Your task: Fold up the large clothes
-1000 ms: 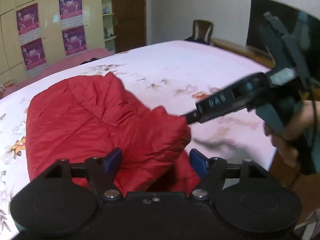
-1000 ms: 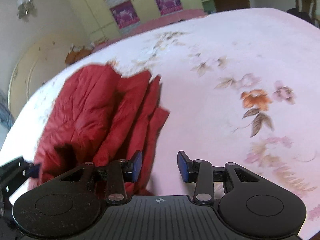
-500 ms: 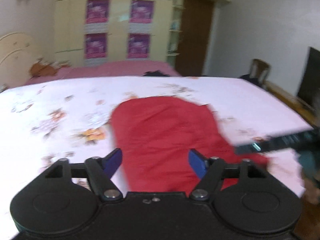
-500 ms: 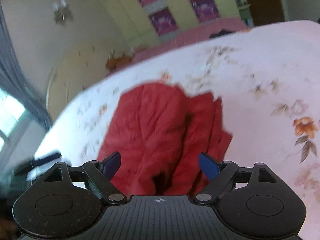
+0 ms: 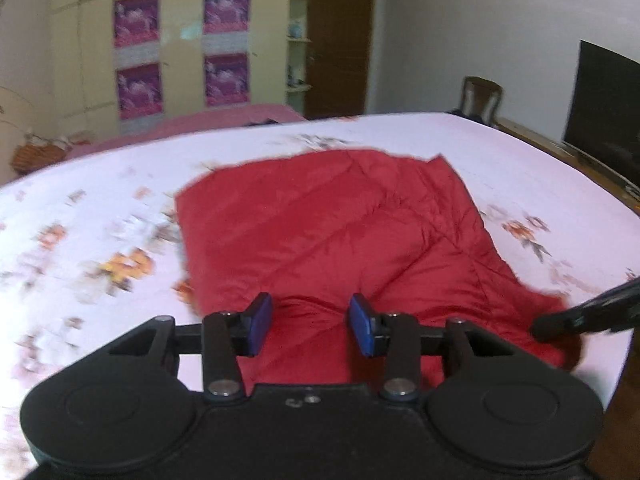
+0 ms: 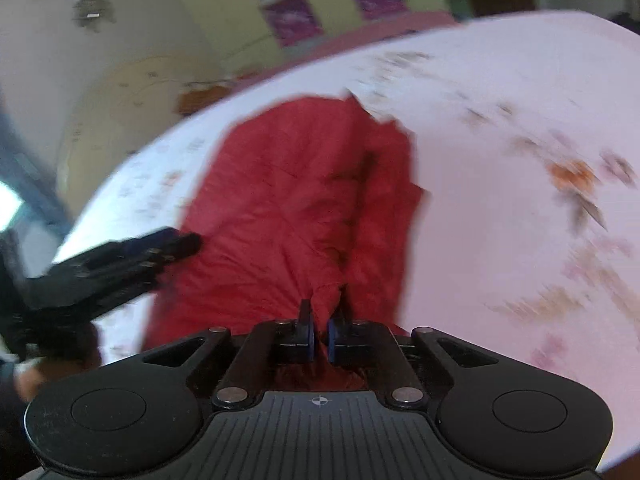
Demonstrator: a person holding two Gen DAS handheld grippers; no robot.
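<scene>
the red quilted jacket (image 5: 336,236) lies folded on the floral bedsheet (image 5: 100,240), just ahead of both grippers. the right gripper (image 6: 319,334) is pressed together, pinching a bunched fold at the jacket's near edge. the left gripper (image 5: 311,322) is spread wide over the near hem, its blue pads (image 5: 259,320) gripping nothing.

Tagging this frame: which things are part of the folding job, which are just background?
Job:
red jacket
right tongs, shut on the jacket's near edge
left tongs, open over it
floral bedsheet

Background:
posters
chair
TV
door
</scene>
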